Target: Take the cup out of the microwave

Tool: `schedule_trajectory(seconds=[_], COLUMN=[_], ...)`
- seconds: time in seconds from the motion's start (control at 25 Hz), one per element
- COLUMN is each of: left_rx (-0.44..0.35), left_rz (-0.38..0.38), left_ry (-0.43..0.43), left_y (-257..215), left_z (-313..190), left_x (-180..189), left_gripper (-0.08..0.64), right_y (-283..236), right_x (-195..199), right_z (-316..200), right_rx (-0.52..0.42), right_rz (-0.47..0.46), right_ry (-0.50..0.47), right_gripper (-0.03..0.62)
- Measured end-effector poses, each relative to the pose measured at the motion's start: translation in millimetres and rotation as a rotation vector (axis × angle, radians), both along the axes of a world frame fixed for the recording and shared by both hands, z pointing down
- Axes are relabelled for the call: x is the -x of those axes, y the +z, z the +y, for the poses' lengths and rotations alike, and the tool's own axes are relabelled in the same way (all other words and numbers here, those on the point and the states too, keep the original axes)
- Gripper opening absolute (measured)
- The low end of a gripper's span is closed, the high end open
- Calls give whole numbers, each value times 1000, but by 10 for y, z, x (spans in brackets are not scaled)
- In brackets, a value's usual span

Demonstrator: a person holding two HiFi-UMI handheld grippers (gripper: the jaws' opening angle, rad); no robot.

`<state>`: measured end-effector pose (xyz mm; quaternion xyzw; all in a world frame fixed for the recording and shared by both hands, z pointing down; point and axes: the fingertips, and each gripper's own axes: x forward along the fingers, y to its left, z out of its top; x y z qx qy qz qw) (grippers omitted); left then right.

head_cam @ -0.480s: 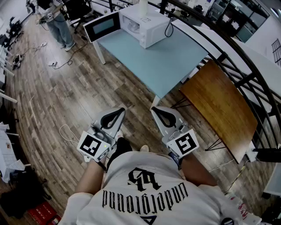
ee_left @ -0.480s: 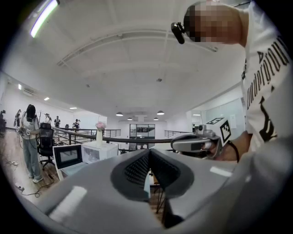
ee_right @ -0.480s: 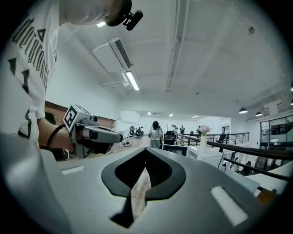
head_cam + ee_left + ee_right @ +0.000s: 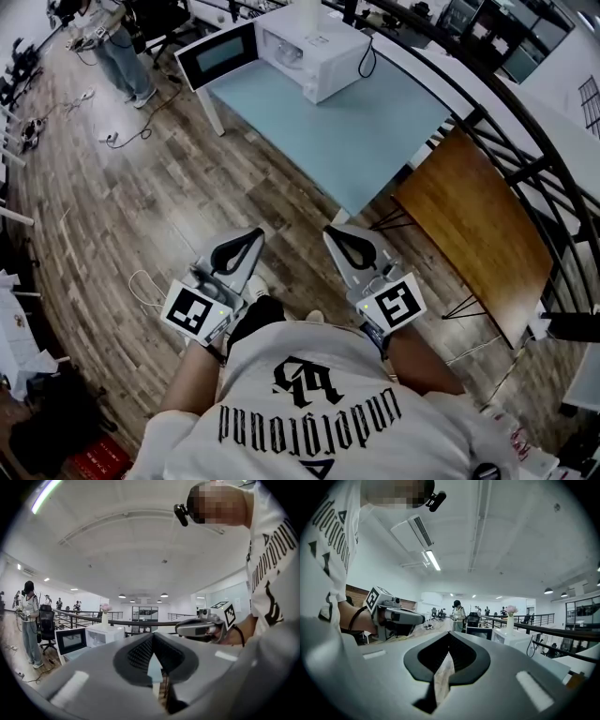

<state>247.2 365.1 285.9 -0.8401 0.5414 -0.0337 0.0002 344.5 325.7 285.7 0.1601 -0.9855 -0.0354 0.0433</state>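
The white microwave stands at the far end of a light blue table, its door swung open to the left. A vase with a pink flower stands on top of it. No cup can be made out inside it from here. My left gripper and right gripper are held level side by side over the floor, well short of the table. Both are shut with nothing between the jaws. The microwave also shows far ahead in the right gripper view.
A brown wooden table stands to the right of the blue one, with a black railing behind both. A person stands at the far left near office chairs. Cables lie on the wooden floor.
The head view has shifted a little, so the microwave and table sit slightly higher in the frame. Both grippers keep the same pose and stay shut.
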Motion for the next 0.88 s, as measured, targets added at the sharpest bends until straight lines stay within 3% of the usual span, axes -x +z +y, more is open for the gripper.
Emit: schedule_trajectory(seconds=[0.52, 0.88], left_rx=[-7, 11], left_rz=[-22, 0], left_ry=[43, -21], left_y=[-125, -13], left_z=[-424, -449], left_x=[1482, 2254], left_gripper=[49, 49], right_y=[-200, -122], right_x=[1501, 2128], right_z=[-594, -854], right_rx=[-60, -52], right_rz=[-21, -2], right_ry=[45, 32], right_gripper=[5, 5])
